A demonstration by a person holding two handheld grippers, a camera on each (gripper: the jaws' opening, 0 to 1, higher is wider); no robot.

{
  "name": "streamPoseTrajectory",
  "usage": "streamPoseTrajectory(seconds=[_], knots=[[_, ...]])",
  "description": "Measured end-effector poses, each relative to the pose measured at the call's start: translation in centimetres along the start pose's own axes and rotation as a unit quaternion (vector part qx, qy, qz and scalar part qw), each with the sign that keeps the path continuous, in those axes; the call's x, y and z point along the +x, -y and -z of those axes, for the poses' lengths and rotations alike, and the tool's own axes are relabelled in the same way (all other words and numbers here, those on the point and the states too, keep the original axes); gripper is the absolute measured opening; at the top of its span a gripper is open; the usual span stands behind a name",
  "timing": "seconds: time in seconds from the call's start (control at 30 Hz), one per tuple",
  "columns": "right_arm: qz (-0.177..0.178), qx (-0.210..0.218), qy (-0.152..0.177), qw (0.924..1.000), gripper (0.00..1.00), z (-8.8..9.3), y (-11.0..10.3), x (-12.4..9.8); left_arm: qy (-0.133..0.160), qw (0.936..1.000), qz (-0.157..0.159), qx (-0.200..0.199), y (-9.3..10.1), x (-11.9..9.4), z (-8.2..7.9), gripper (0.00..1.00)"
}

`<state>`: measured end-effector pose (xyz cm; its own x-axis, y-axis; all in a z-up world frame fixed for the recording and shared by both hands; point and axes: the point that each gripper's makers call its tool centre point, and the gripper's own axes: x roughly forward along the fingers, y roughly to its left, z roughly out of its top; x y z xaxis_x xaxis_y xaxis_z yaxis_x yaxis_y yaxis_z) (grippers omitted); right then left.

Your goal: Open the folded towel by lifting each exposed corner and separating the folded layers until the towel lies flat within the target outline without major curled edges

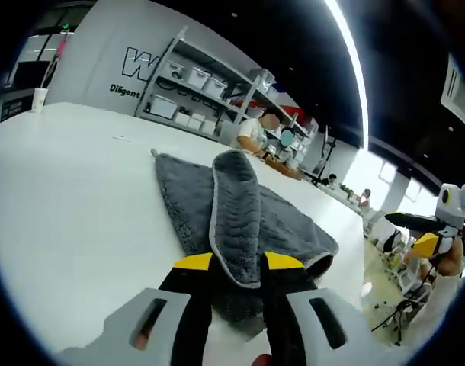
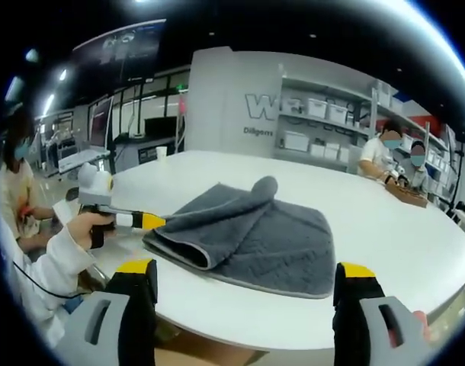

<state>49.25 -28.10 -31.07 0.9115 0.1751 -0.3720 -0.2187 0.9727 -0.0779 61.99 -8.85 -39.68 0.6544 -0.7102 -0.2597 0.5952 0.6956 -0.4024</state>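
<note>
A grey towel [image 2: 248, 229] lies folded on a white table [image 2: 400, 252], close to the table's near edge in the right gripper view and well away from its far side. One layer is raised off the stack in a long strip that arches up to a rounded hump [image 2: 264, 185] above the rest of the cloth.

The left gripper [image 1: 238, 263] has its yellow-tipped jaws closed tightly on the light-trimmed end of that raised strip, which runs up and away from them in the left gripper view. In the right gripper view the same tool [image 2: 158, 222] reaches in from the left, held by a hand [image 2: 91, 225] in a white sleeve, its tip at the towel's folded edge.

The right gripper [image 2: 248, 273] holds nothing; its jaws stand wide apart, framing the towel from off the table's near edge.

Beyond the table stand shelves [image 2: 324, 126] of white bins, with people seated at the far end.
</note>
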Motion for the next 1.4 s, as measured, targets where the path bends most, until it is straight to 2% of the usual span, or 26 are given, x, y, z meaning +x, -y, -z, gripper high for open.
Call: streamPoseTrajectory(seconds=[0.13,0.27,0.3,0.4,0.53,0.8,0.93,1.4], knots=[[-0.001,0.001,0.000,1.0000,0.95,0.0,-0.1,0.0,0.008,0.9998,0.000,0.016,0.0,0.0,-0.2,0.04],[0.000,0.001,-0.003,1.0000,0.95,0.2,0.0,0.1,0.008,0.9979,-0.014,0.063,-0.1,-0.1,-0.3,0.03],[0.000,0.002,-0.005,1.0000,0.95,0.2,0.0,0.1,0.017,0.9966,-0.013,0.079,0.0,-0.1,-0.6,0.03],[0.002,0.003,-0.006,1.0000,0.95,0.3,0.1,0.0,0.035,0.9951,-0.022,0.090,0.0,-0.5,-1.3,0.03],[0.004,0.004,-0.004,1.0000,0.95,0.2,0.2,-0.1,0.054,0.9888,-0.054,0.128,-0.6,-1.5,-2.7,0.03],[0.004,0.006,-0.002,1.0000,0.94,0.1,0.4,-0.2,0.074,0.9838,-0.083,0.141,-1.6,-3.1,-4.1,0.03],[0.005,0.007,0.000,1.0000,0.94,0.1,0.5,-0.3,0.092,0.9802,-0.103,0.142,-2.4,-4.5,-5.3,0.03],[0.001,0.005,0.001,1.0000,0.94,0.0,0.2,-0.4,0.140,0.9728,-0.127,0.134,-3.2,-8.1,-7.8,0.03]])
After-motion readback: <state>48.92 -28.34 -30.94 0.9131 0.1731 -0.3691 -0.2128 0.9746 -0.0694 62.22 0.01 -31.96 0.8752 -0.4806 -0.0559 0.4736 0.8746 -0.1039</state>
